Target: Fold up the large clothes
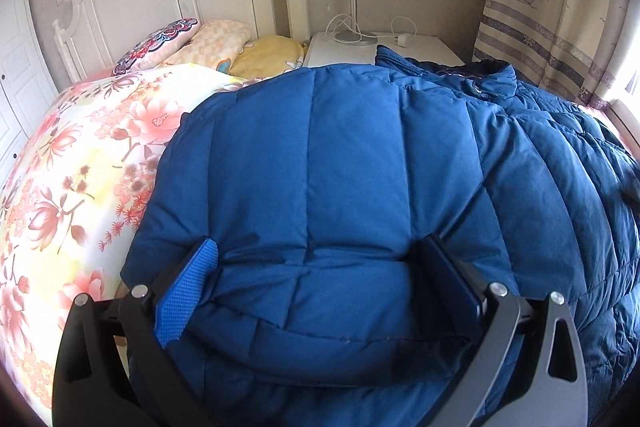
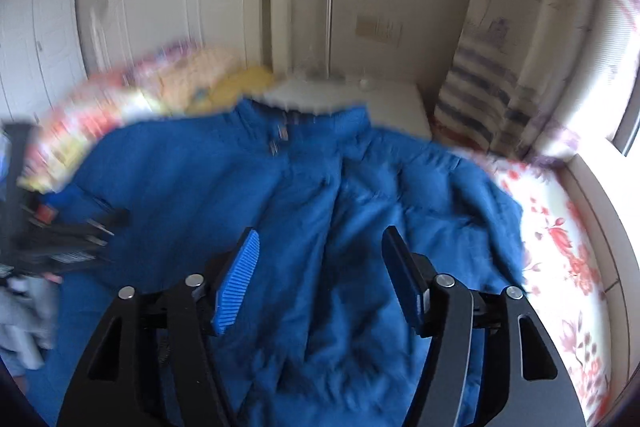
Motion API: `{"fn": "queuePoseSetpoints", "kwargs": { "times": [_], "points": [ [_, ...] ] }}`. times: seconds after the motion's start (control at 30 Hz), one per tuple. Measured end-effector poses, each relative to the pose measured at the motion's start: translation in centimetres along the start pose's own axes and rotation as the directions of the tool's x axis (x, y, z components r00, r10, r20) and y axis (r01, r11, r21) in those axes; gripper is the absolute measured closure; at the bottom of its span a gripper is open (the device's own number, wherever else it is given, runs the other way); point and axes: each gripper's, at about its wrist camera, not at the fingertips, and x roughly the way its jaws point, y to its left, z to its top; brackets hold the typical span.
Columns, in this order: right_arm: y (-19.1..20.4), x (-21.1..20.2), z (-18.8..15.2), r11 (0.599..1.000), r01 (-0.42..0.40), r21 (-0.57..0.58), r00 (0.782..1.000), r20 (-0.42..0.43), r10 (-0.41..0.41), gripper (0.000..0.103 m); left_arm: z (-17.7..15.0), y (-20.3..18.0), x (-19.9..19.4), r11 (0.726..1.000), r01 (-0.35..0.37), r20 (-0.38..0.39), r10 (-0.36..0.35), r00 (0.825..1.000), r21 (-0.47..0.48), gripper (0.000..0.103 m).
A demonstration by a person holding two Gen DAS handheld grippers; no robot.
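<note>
Only one blue padded jacket (image 1: 340, 167) lies between two pillows (image 1: 216, 41) and both hand-held grippers.

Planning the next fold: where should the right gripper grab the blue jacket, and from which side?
Probably the free outer edge of the blue jacket nearest the window, where it lies loose on the flowered bedspread. Come from that open side with the right gripper, whose jaws stand open above the front with nothing between them. The puffy quilted middle looks too thick to pinch; the edge is thinner.
</note>
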Motion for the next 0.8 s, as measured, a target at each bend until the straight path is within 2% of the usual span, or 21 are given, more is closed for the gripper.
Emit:
{"fn": "queuePoseSetpoints", "kwargs": {
  "times": [0.07, 0.2, 0.27, 0.33, 0.37, 0.43, 0.5, 0.53, 0.57, 0.6, 0.63, 0.7, 0.8],
  "points": [
    [0.0, 0.4, -0.4, 1.000, -0.001, -0.001, 1.000, 0.013, 0.001, 0.037, 0.0, 0.0, 0.0, 1.000, 0.001, 0.001, -0.001, 1.000, -0.003, 0.002],
    [-0.9, -0.4, 0.1, 0.999, -0.046, 0.000, 0.999, -0.019, 0.046, 0.038, 0.1, 0.0, -0.1, 1.000, -0.001, -0.005, 0.001, 1.000, -0.003, 0.002],
    [-1.7, -2.1, 0.9, 0.999, -0.049, 0.009, 0.999, 0.025, 0.049, 0.040, 0.5, -0.2, -1.1, 1.000, 0.000, -0.003, 0.000, 1.000, -0.008, 0.004],
    [-3.0, -3.7, 1.8, 0.999, -0.020, 0.027, 0.995, 0.100, 0.017, 0.039, 1.4, -0.3, -3.3, 0.997, 0.065, 0.053, -0.063, 0.997, -0.037, 0.003],
    [-3.6, -3.8, 2.2, 0.999, -0.005, 0.037, 0.994, 0.114, 0.001, 0.039, 2.0, -0.7, -4.1, 0.996, 0.077, 0.075, -0.074, 0.994, -0.034, 0.003],
    [-4.8, -3.1, 2.9, 0.997, 0.025, 0.069, 0.994, 0.105, -0.032, 0.039, 3.5, -2.8, -4.8, 0.997, 0.064, 0.111, -0.068, 0.992, 0.033, 0.002],
    [-6.2, -0.6, 3.0, 0.993, 0.058, 0.099, 0.997, 0.042, -0.062, 0.039, 4.5, -4.7, -3.4, 0.995, 0.031, 0.099, -0.040, 0.994, 0.090, 0.002],
    [-6.6, 0.5, 2.8, 0.992, 0.074, 0.101, 0.997, 0.006, -0.075, 0.039, 4.8, -5.6, -1.6, 0.993, 0.019, 0.059, -0.026, 0.998, 0.113, 0.002],
    [-7.1, 2.0, 2.1, 0.993, 0.067, 0.098, 0.998, -0.012, -0.066, 0.037, 4.9, -5.9, -0.4, 0.993, 0.016, 0.031, -0.020, 0.999, 0.119, 0.002],
    [-7.5, 2.4, 1.5, 0.993, 0.033, 0.109, 0.999, 0.011, -0.034, 0.036, 4.6, -6.2, 2.1, 0.992, 0.013, -0.021, -0.010, 1.000, 0.127, 0.002],
    [-8.2, 2.4, 1.3, 0.990, -0.001, 0.144, 1.000, 0.016, -0.001, 0.036, 4.1, -6.0, 3.6, 0.991, 0.040, -0.025, -0.037, 0.999, 0.124, 0.002],
    [-8.5, 2.7, 1.3, 0.988, -0.020, 0.153, 1.000, 0.014, 0.018, 0.035, 4.1, -5.1, 3.7, 0.993, 0.089, -0.019, -0.088, 0.996, 0.080, 0.002],
    [-9.0, 3.1, 1.2, 0.984, -0.045, 0.170, 0.999, 0.006, 0.045, 0.035, 3.9, -5.4, 3.8, 0.993, 0.078, -0.014, -0.077, 0.997, 0.092, 0.002]
  ]
}}
